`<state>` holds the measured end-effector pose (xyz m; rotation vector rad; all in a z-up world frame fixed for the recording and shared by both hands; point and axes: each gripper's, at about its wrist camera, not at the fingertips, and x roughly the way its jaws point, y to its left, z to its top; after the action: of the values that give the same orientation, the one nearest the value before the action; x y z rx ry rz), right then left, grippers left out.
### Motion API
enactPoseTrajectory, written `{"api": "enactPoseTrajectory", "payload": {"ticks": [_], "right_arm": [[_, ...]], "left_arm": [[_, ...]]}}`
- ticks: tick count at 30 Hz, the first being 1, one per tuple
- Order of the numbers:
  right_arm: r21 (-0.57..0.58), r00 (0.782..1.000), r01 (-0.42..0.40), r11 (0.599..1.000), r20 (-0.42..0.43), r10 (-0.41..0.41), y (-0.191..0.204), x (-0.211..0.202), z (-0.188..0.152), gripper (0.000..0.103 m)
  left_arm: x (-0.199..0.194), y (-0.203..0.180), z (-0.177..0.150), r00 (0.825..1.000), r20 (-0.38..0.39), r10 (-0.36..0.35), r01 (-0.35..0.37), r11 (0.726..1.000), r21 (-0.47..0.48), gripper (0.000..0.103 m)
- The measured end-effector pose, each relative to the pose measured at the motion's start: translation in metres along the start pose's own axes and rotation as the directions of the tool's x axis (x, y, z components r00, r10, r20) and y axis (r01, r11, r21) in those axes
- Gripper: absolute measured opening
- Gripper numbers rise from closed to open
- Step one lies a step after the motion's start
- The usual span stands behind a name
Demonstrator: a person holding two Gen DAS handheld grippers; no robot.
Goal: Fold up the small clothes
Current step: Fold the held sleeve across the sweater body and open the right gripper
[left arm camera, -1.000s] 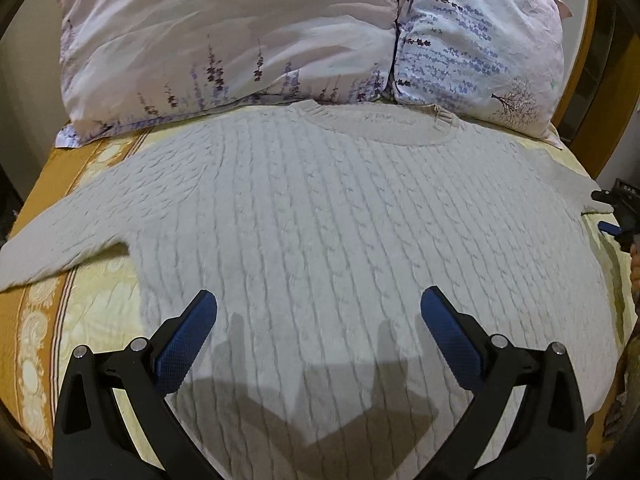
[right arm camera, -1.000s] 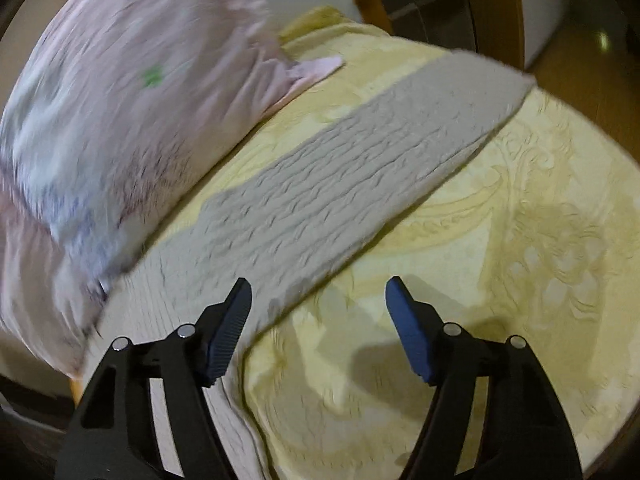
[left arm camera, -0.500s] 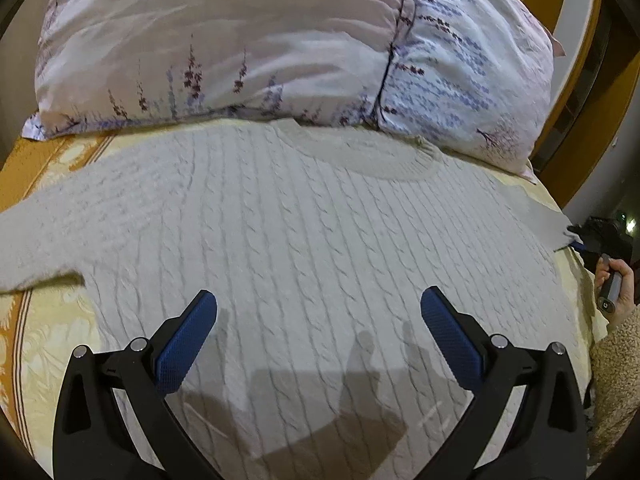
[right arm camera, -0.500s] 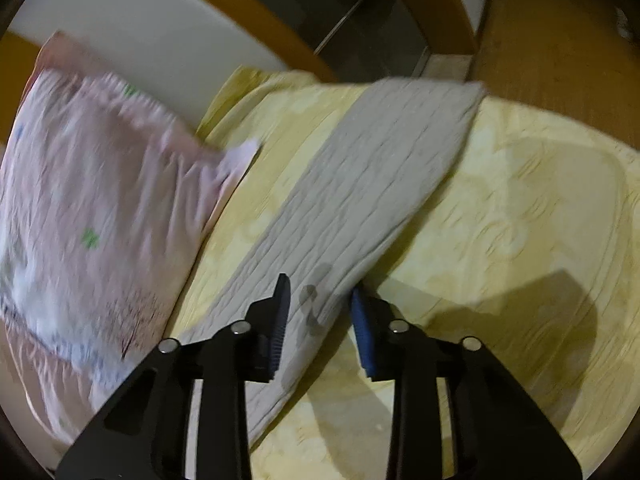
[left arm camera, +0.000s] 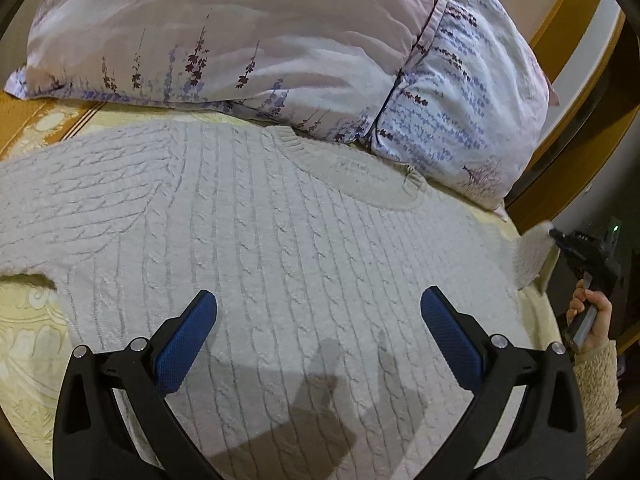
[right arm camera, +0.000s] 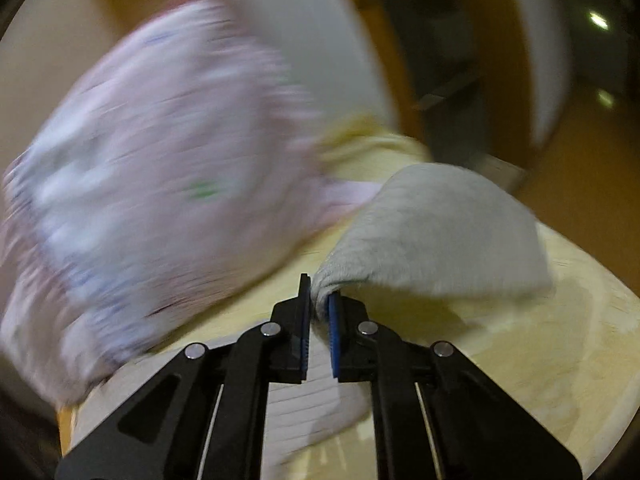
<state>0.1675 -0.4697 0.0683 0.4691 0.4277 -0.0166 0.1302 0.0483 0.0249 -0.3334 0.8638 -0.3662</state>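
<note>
A pale grey cable-knit sweater (left arm camera: 288, 248) lies flat on the bed, collar toward the pillows. My left gripper (left arm camera: 318, 320) is open and empty, hovering over the sweater's lower body. My right gripper (right arm camera: 319, 300) is shut on the sweater's right sleeve (right arm camera: 432, 228) and lifts it off the bedspread. In the left wrist view the right gripper (left arm camera: 588, 256) shows at the far right edge with the raised sleeve (left arm camera: 532, 256) at its tip. The left sleeve (left arm camera: 60, 208) stretches out to the left.
Two floral pillows (left arm camera: 280, 40) lie against the wooden headboard (left arm camera: 568, 32) just behind the collar. The yellow patterned bedspread (right arm camera: 540, 360) covers the bed. The bed's right edge is close to the right gripper, with wooden floor (right arm camera: 580, 184) beyond it.
My right gripper closed on the right sleeve and raised it from the bedspread. My left gripper moved forward and to the right over the sweater, staying open.
</note>
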Motion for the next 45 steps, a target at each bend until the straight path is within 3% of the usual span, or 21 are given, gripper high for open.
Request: {"api": "enactPoseTrajectory", "payload": {"ticks": [3,6,8,10,14,15,16,18,22,26,30,32,35,38,42,45], "right_arm": [[-0.095,0.983,-0.164,0.982,-0.095,0.155,0.059,0.007,-0.028,0.008],[-0.186,0.939,-0.284,0.940,-0.252,0.234,0.111,0.028,-0.071,0.008],[-0.243,0.904,-0.316,0.917,-0.371,0.213,0.137,0.049,-0.109,0.008],[-0.279,0.884,-0.307,0.910,-0.438,0.164,0.146,0.062,-0.136,0.008],[-0.220,0.862,-0.309,0.925,-0.475,0.176,0.139,0.072,-0.146,0.013],[-0.192,0.862,-0.309,0.931,-0.471,0.189,0.134,0.070,-0.142,0.020],[-0.165,0.866,-0.304,0.938,-0.459,0.200,0.127,0.067,-0.138,0.029],[-0.124,0.877,-0.290,0.949,-0.431,0.212,0.116,0.060,-0.131,0.039],[-0.008,0.882,-0.266,0.964,-0.406,0.240,0.093,0.061,-0.119,0.041],[0.132,0.892,-0.228,0.965,-0.369,0.261,0.066,0.065,-0.106,0.041],[0.274,0.882,-0.238,0.932,-0.341,0.326,0.047,0.067,-0.098,0.042],[0.370,0.867,-0.252,0.894,-0.325,0.379,0.034,0.070,-0.097,0.050],[0.425,0.884,-0.220,0.878,-0.294,0.364,0.019,0.070,-0.093,0.052],[0.386,0.922,-0.162,0.908,-0.267,0.279,0.017,0.068,-0.086,0.044],[0.246,0.965,-0.056,0.968,-0.235,0.116,0.029,0.066,-0.071,0.012],[0.076,0.976,-0.107,0.991,-0.184,0.119,0.073,0.056,-0.063,0.009]], "left_arm": [[-0.003,-0.001,0.000,1.000,0.017,-0.010,0.010,1.000,0.000,0.102],[-0.004,0.000,0.000,1.000,0.021,-0.021,0.021,1.000,-0.008,0.102],[-0.004,0.001,0.000,0.999,0.016,-0.035,0.036,0.999,-0.017,0.102],[-0.003,0.001,0.000,0.998,0.010,-0.055,0.055,0.998,-0.024,0.102],[-0.004,0.002,0.001,0.998,0.004,-0.063,0.063,0.998,-0.029,0.102],[-0.004,0.002,0.001,0.998,0.002,-0.069,0.069,0.997,-0.034,0.102],[-0.004,0.002,0.002,0.997,-0.001,-0.078,0.078,0.996,-0.039,0.102],[-0.001,0.001,0.004,0.994,-0.012,-0.112,0.111,0.993,-0.052,0.102],[0.008,-0.010,0.009,0.981,-0.041,-0.191,0.188,0.979,-0.080,0.102],[0.022,-0.031,0.013,0.972,-0.084,-0.219,0.213,0.975,-0.067,0.102],[0.038,-0.052,0.018,0.961,-0.121,-0.249,0.244,0.968,-0.057,0.102],[0.048,-0.062,0.021,0.951,-0.137,-0.277,0.269,0.961,-0.070,0.102],[0.061,-0.070,0.024,0.941,-0.149,-0.305,0.294,0.951,-0.093,0.102],[0.067,-0.072,0.026,0.947,-0.147,-0.287,0.276,0.957,-0.095,0.099],[0.068,-0.059,0.027,0.952,-0.148,-0.268,0.251,0.960,-0.121,0.095],[0.062,-0.035,0.033,0.954,-0.119,-0.273,0.249,0.951,-0.186,0.091]]}}
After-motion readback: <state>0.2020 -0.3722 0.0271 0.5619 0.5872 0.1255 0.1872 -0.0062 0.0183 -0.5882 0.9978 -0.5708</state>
